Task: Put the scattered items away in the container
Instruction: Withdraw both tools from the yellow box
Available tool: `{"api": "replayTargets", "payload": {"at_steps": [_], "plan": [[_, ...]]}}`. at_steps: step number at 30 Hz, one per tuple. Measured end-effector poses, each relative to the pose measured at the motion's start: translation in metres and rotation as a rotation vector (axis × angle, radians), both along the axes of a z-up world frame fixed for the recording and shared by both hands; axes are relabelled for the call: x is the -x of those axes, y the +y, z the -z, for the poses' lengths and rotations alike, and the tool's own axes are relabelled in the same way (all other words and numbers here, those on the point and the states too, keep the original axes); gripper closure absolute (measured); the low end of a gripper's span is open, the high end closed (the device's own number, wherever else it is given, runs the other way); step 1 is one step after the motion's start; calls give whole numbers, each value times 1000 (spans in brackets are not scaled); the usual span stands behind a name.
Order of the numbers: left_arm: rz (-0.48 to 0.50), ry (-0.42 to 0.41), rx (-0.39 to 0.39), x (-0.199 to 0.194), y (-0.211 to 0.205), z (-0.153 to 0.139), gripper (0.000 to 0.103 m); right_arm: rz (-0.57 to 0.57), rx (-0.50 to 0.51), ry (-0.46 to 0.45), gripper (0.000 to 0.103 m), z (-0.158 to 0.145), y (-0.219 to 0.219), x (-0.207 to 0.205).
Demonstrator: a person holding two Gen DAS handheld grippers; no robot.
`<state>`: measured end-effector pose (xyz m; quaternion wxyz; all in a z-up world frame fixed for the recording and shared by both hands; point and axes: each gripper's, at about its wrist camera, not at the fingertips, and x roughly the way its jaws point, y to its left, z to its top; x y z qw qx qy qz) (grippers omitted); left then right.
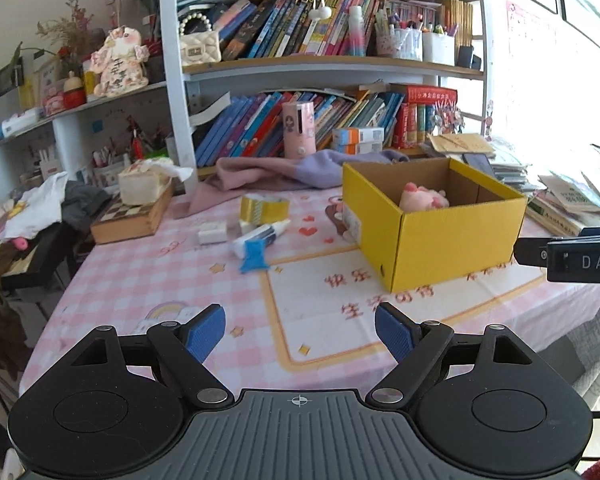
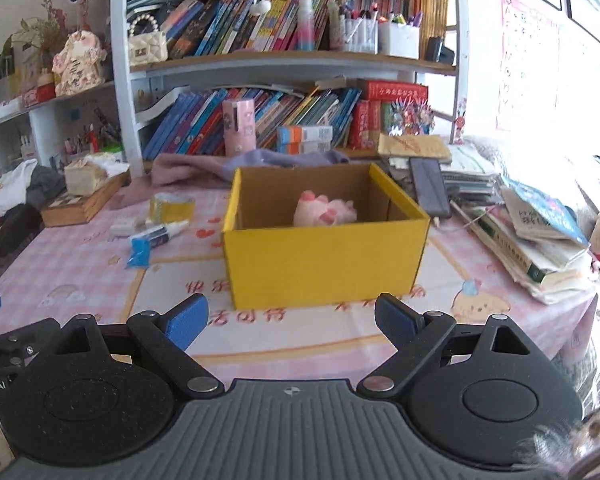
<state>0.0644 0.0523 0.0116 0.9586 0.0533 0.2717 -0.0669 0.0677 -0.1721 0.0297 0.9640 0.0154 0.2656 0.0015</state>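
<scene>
Left gripper (image 1: 300,330): jaws spread wide, blue pads apart, nothing between them, hovering over the near edge of the pink checked tablecloth (image 1: 140,280). Right gripper (image 2: 292,320): same, jaws wide, empty, pointing at the front wall of the yellow cardboard box (image 2: 324,260).

In the left wrist view, the right gripper's black body pokes in at the right edge, beside the box. In the right wrist view, a blue pad of the left gripper shows at the far left edge.

The box stands upright on the cloth, open top, directly ahead of the right gripper and ahead-right of the left. Pink plush toy (image 2: 325,210) already lies inside, toward the back.

Scattered items still on the cloth, left of the box, well apart from both grippers:
- gold tape roll (image 1: 265,209), farthest back
- white tube with dark label (image 1: 260,237), lying flat, cap pointing toward the box
- blue packet (image 1: 254,258), at the tube's near end, touching or overlapping it, can't tell which
- small white block (image 1: 212,235), just left of the tube

Behind them: pink-purple cloth (image 1: 284,172) bunched at the foot of the bookshelf (image 1: 320,60). Chessboard box (image 1: 130,216) with a tissue pack on top, far left. Stack of books (image 2: 532,240) right of the box, at the table edge.
</scene>
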Motion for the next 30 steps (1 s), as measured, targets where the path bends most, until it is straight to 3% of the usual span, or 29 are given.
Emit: {"api": "replayTargets", "payload": {"at_steps": [15,30], "plan": [[-93,59,21,21,45,13,18,-164,-28,157,12,17,55,-2],[-124,107,6,25,60,19,18,-269,3,184,11,24,87,-6]]}}
